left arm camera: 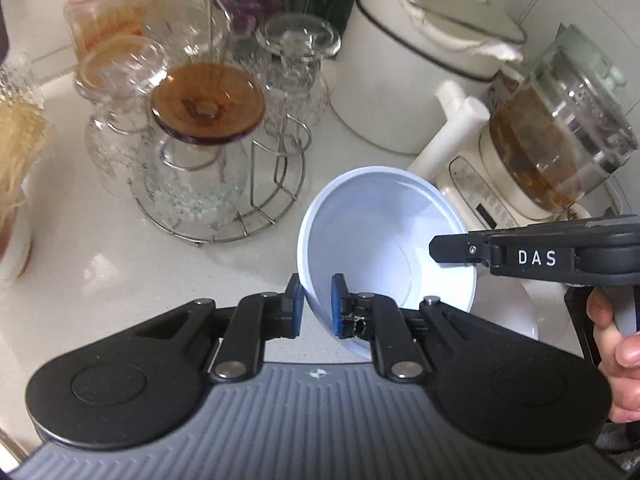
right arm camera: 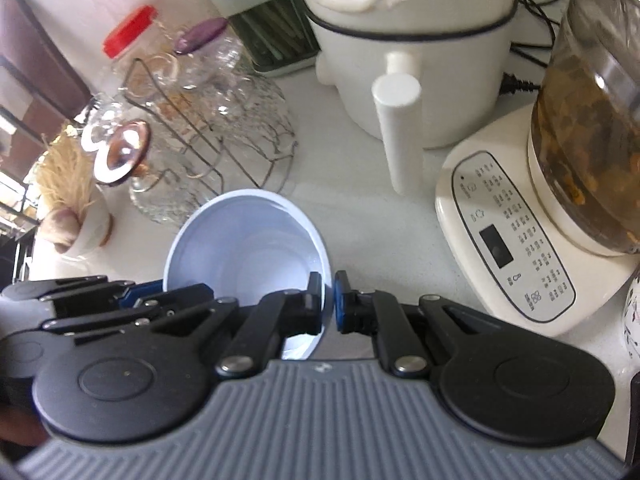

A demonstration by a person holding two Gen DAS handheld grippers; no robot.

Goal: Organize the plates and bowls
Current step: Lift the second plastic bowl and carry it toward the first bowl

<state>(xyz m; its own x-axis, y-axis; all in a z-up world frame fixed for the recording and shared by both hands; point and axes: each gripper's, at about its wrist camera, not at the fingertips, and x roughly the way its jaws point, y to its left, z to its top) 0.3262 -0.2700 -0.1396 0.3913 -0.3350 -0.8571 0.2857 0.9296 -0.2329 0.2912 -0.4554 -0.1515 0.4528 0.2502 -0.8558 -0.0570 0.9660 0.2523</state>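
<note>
A pale blue bowl (left arm camera: 380, 232) is held tilted above the white counter, its mouth facing the cameras. My left gripper (left arm camera: 316, 304) is shut on the bowl's left rim, one pad inside and one outside. My right gripper (right arm camera: 328, 300) is shut on the bowl's (right arm camera: 248, 248) right rim; it also shows in the left wrist view (left arm camera: 456, 250), reaching in from the right. A white dish (left arm camera: 516, 312) lies under the bowl at the right, mostly hidden.
A wire rack (left arm camera: 240, 208) with upturned glasses and an amber lid (left arm camera: 208, 104) stands at the left. A white pot (left arm camera: 420, 64) with a white handle, a kettle on a white base (right arm camera: 508, 240), a red-lidded jar (left arm camera: 104, 8) and a chopstick holder stand behind.
</note>
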